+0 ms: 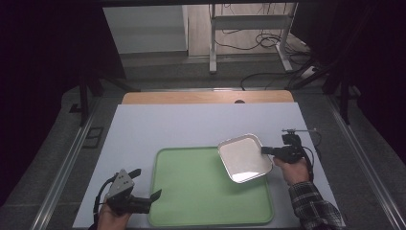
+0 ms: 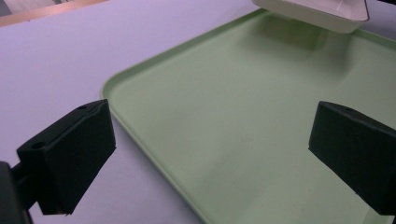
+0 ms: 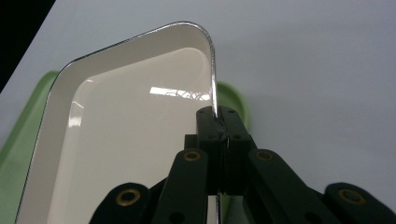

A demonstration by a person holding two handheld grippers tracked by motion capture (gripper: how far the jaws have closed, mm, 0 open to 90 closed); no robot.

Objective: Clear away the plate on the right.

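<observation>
A shallow white dish [image 1: 244,158] with a thin metallic rim hangs tilted over the far right corner of the green tray [image 1: 191,191]. My right gripper [image 1: 265,150] is shut on the dish's right rim. In the right gripper view the two black jaws pinch the rim of the white dish [image 3: 116,130] at the right gripper [image 3: 217,116], with the green tray [image 3: 14,154] below. My left gripper [image 1: 147,184] stands open at the tray's near left corner. In the left gripper view the wide-apart jaws frame the bare green tray [image 2: 224,121], with the underside of the white dish [image 2: 313,11] at the top.
A white sheet [image 1: 167,124] covers the table, and a wooden edge [image 1: 206,97] shows at its far side. Beyond it stand a metal frame's legs [image 1: 213,48] and loose cables [image 1: 268,43] on the floor. Dark curtains close off both sides.
</observation>
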